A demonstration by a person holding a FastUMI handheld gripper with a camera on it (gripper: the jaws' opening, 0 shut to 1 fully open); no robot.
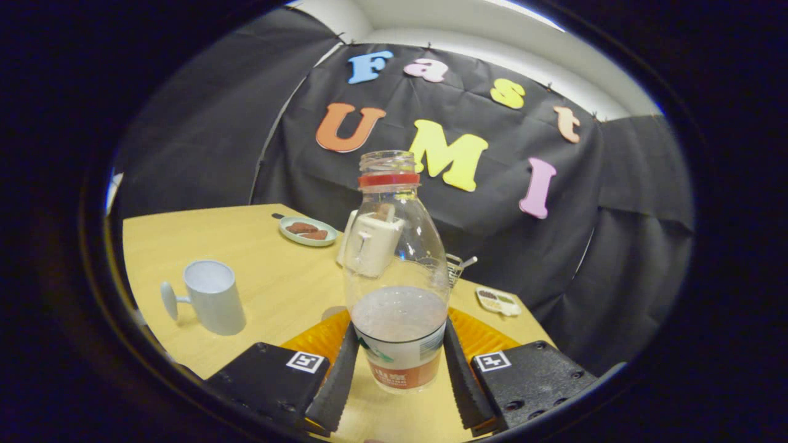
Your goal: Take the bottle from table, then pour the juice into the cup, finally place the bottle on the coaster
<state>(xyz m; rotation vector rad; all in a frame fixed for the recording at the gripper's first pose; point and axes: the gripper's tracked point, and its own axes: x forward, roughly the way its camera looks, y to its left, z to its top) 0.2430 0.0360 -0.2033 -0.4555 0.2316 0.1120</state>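
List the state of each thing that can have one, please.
Clear plastic bottle with red neck ring: upright, uncapped, partly filled, held between the tongs.
Tongs: shut on the bottle.
Pale blue cup with side handle: upright, open, looks empty.
Small green plate: holds brown pieces.
White toaster: upright behind the bottle.

Plate of brown pieces; white toaster; small tray; table.

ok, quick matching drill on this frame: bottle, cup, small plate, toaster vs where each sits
Things:
1. bottle
2. cup
3. small plate
4. toaster

Places:
A. far side of the table, holding brown pieces
B. between the gripper fingers, both pressing its sides
C. seen through the clear bottle, behind it
D. off to the left of the fingers, standing apart

Pairs: 1-B, 2-D, 3-A, 4-C
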